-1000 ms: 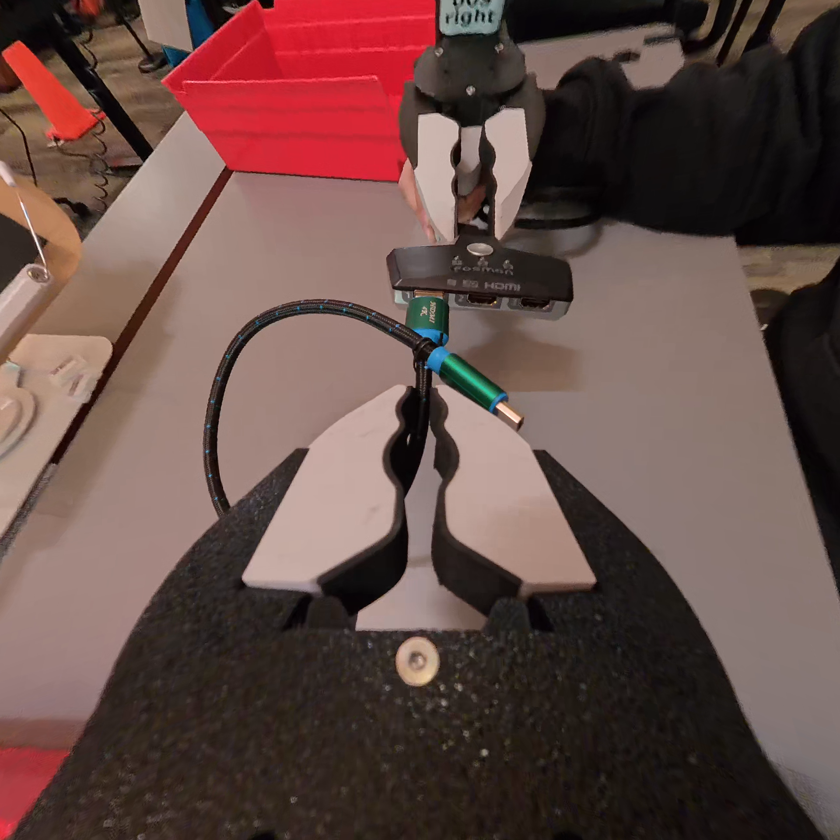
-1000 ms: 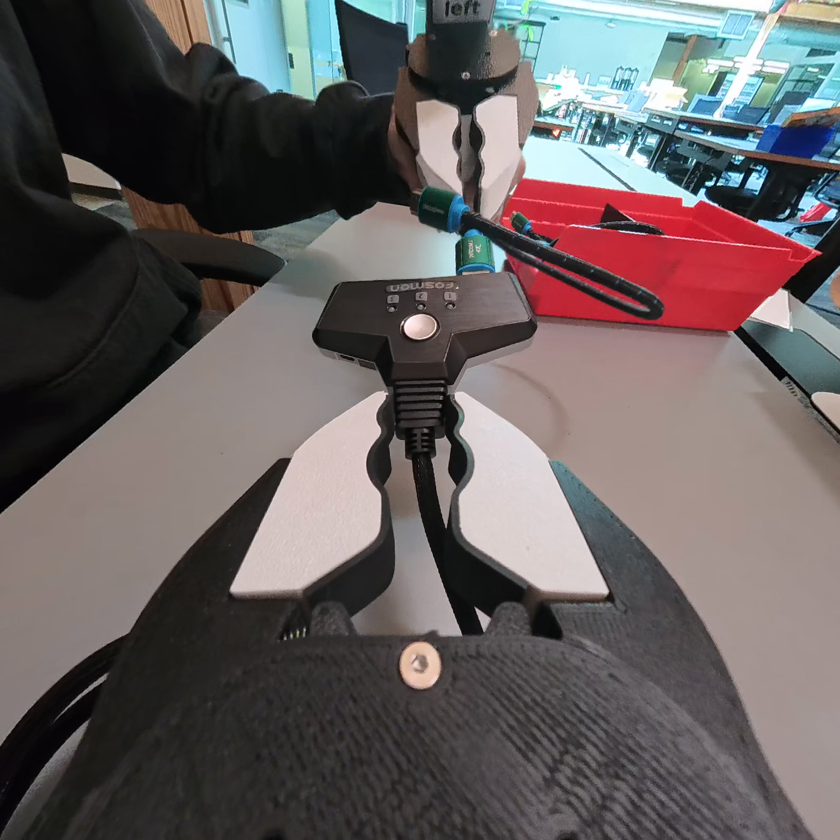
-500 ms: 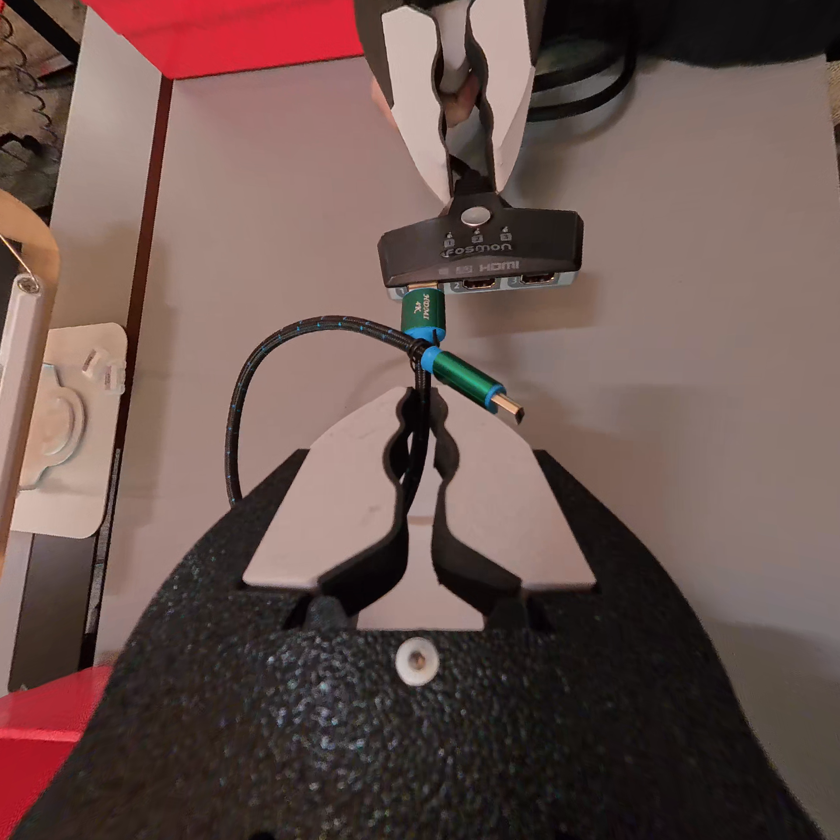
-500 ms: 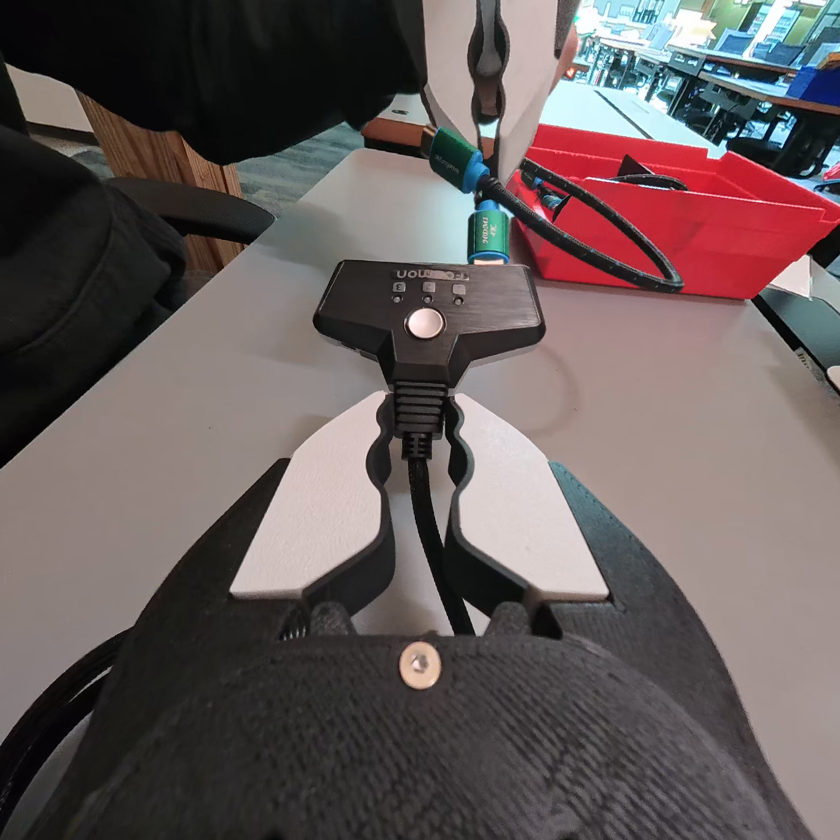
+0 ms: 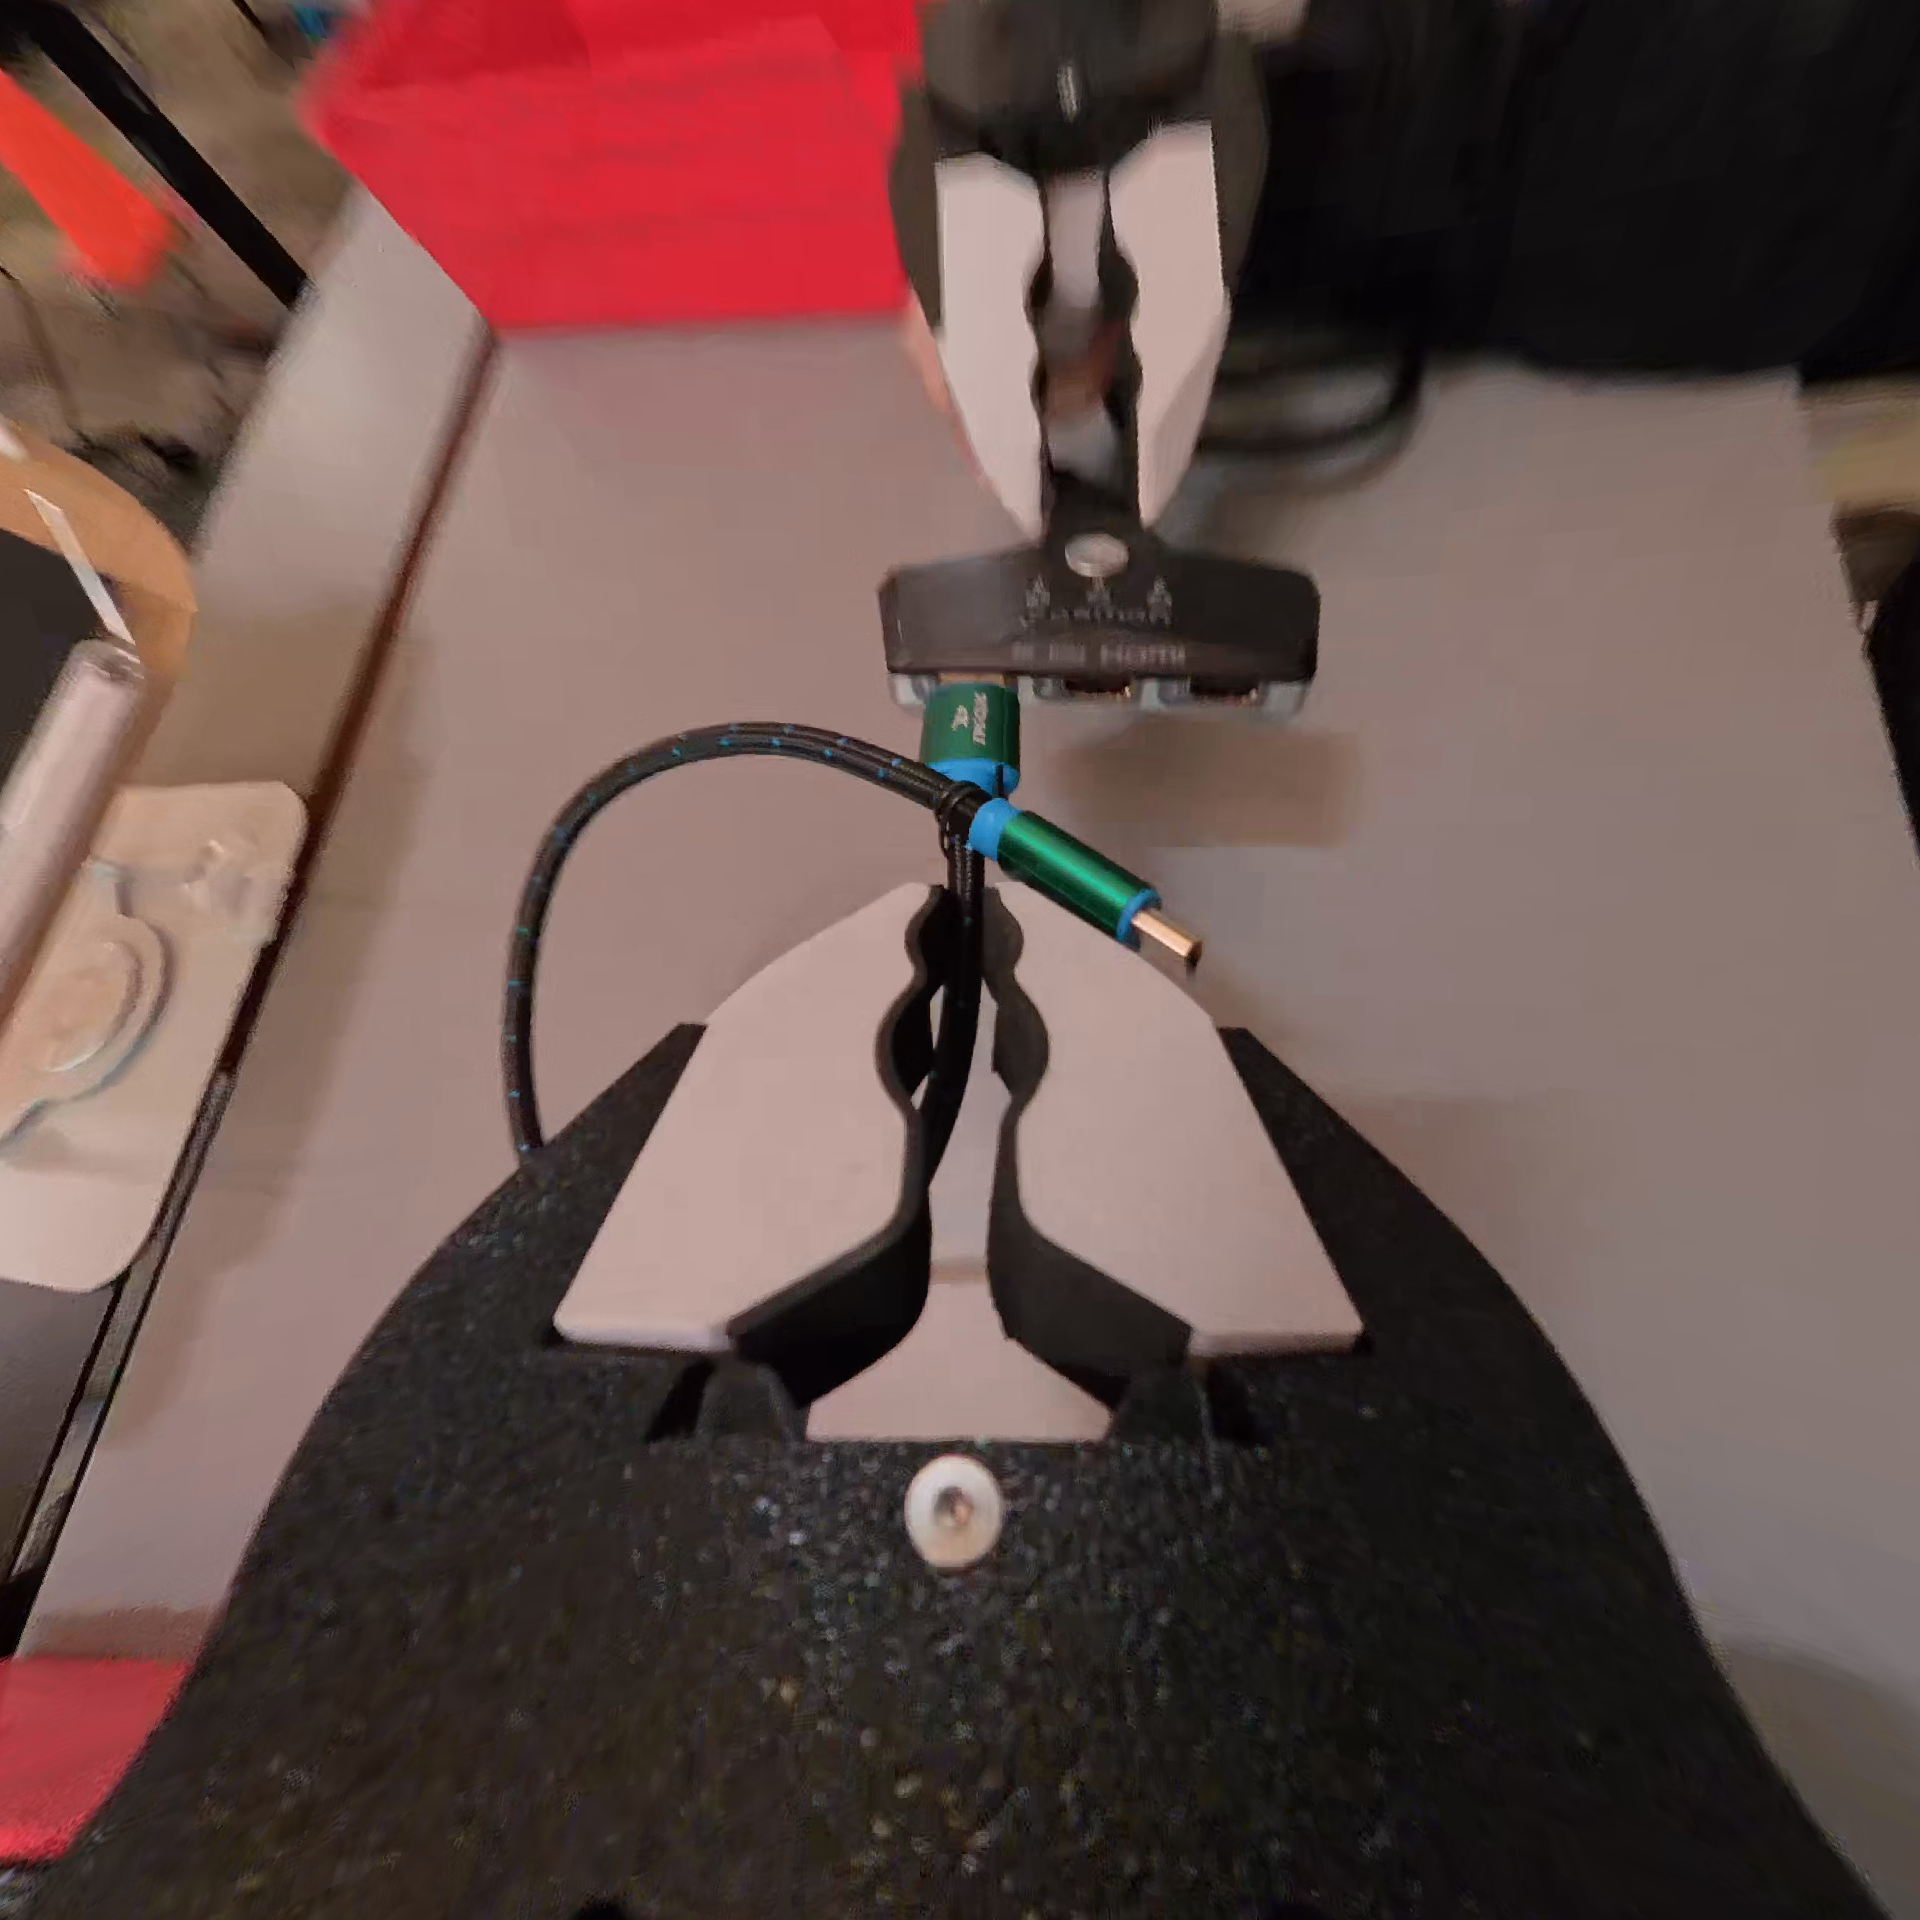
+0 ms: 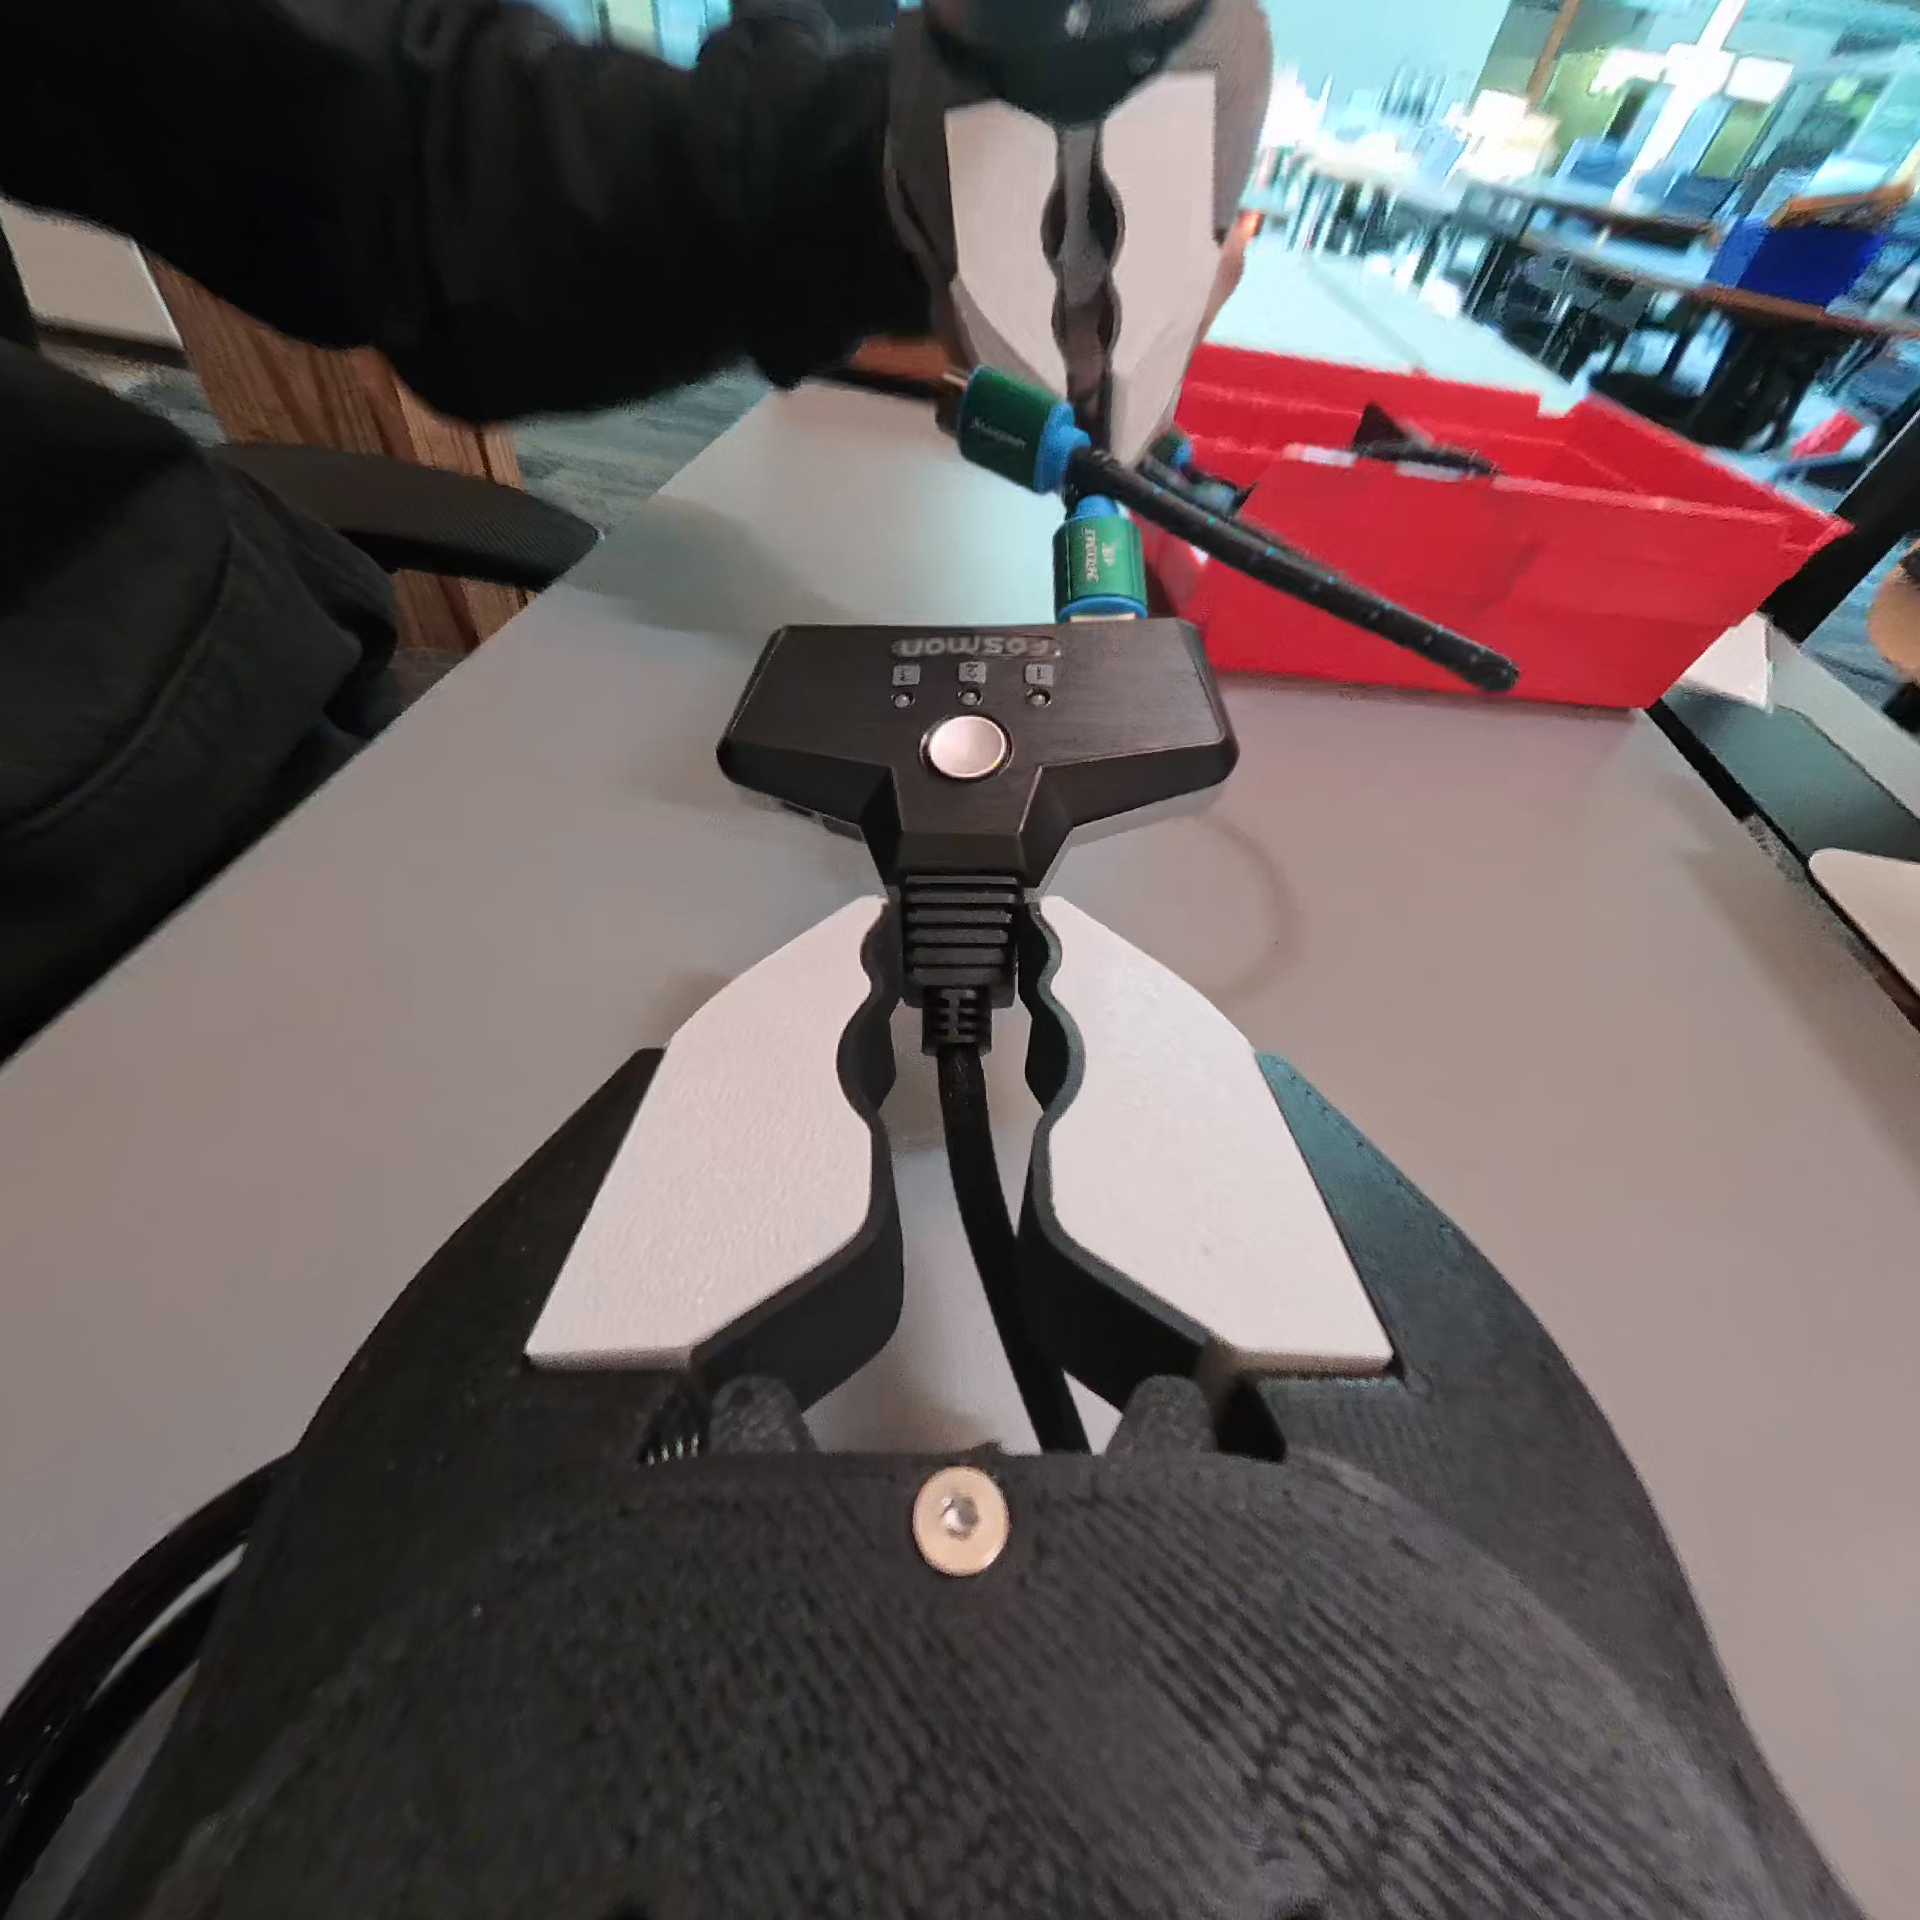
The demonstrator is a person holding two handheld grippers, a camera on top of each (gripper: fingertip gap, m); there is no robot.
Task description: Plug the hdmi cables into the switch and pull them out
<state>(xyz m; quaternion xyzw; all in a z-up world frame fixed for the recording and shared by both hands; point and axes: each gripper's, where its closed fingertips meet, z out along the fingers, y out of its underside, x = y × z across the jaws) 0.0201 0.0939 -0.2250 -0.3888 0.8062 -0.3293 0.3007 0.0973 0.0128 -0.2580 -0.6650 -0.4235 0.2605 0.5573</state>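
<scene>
HDMI cable (image 5: 727,748) pinched in left tool (image 5: 961,904), plug (image 5: 968,727) in switch (image 5: 1096,623)

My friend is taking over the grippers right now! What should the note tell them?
Left gripper: shut on the braided HDMI cable, just behind its plugs.
Right gripper: shut on the switch's ribbed cable collar, holding the switch just above the grey table.
Done: one green plug sits in the left-hand port.
Free: the cable's other green plug hangs loose; two ports are empty.
Left: probably pull the plug out.
Red bin holds more cable.
</scene>
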